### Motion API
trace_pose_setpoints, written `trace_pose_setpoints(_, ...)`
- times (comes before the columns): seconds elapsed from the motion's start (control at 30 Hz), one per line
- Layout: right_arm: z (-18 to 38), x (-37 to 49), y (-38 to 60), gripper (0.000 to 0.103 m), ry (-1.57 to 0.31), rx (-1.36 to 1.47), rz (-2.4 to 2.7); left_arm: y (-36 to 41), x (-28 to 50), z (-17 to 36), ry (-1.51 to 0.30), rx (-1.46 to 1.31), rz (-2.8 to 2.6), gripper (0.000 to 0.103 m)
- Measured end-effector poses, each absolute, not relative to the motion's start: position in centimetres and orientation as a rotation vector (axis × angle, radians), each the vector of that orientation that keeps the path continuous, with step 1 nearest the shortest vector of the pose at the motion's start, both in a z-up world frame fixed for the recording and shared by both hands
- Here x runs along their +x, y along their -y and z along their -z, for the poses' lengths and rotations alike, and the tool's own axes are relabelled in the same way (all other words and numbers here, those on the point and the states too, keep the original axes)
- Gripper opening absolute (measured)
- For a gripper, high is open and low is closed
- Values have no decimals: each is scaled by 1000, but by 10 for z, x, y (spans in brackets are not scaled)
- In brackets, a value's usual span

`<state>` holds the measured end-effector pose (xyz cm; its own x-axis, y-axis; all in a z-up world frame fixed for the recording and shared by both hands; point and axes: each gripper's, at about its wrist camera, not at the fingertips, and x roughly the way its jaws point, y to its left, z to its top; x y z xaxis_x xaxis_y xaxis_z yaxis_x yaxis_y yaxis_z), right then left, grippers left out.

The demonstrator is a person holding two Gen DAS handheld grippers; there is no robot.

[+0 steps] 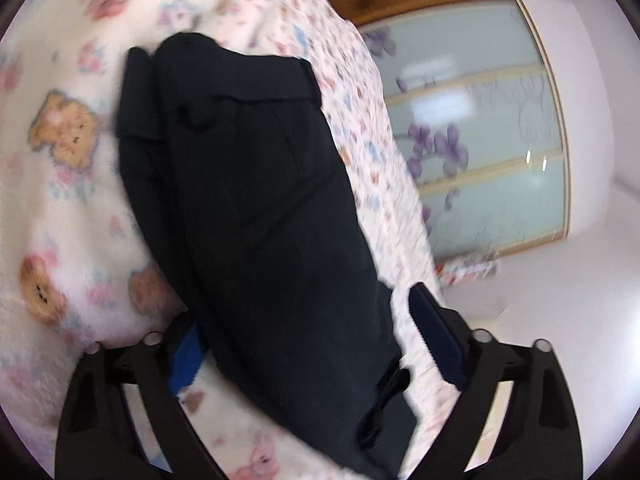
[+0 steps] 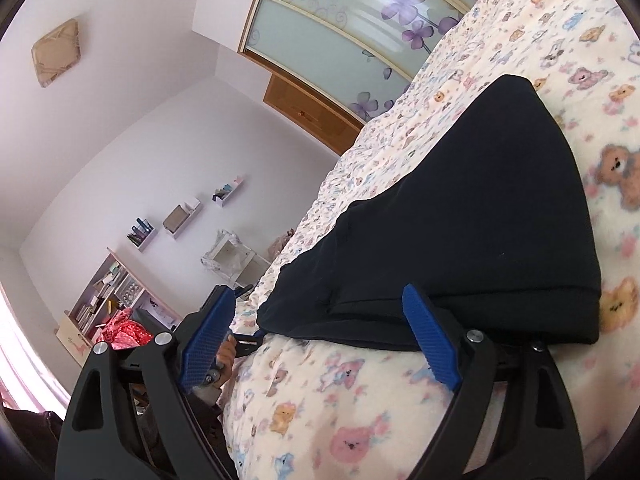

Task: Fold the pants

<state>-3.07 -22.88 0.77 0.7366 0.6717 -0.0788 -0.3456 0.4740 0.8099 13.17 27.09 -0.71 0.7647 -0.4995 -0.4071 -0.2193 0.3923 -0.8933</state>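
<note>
Left wrist view: dark pants lie lengthwise on the teddy-print blanket, bare blanket either side — left gripper spread, straddling their near end.

Right wrist view: right gripper spread — pants' folded edge just beyond the fingers.

Bed: bare blanket runs all round the black pants, including near edge and far side toward wardrobe doors. Left gripper fingers straddle the pants; fabric fills the gap. Right gripper fingers spread, blanket between, pants edge just ahead.
</note>
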Motion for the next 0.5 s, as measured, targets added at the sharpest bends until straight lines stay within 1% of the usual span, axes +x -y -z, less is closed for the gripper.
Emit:
trace_pose_setpoints(0.03,-7,-30,229,88,-418,876,-648,-276,132,10,-730,-1217,177,75)
trace_pose_setpoints(0.07,-6,-30,229,89,-417,878,-650,-279,133,12,-742,-1238,159,60)
trace_pose_setpoints(0.1,-6,-30,229,89,-417,880,-653,-283,133,15,-757,-1258,140,41)
trace_pose_setpoints(0.17,-5,-30,228,90,-415,887,-662,-287,132,20,-785,-1260,99,19)
trace_pose_setpoints(0.2,-5,-31,228,90,-414,890,-663,-286,131,18,-781,-1240,102,16)
trace_pose_setpoints(0.3,-3,-32,229,90,-403,906,-666,-275,127,0,-760,-1074,57,14)
trace_pose_setpoints(0.4,-4,-40,240,90,-322,954,-642,-259,130,-28,-749,-933,16,13)
trace_pose_setpoints(0.5,8,-39,256,90,-289,1080,-617,-240,133,-56,-739,-785,0,13)
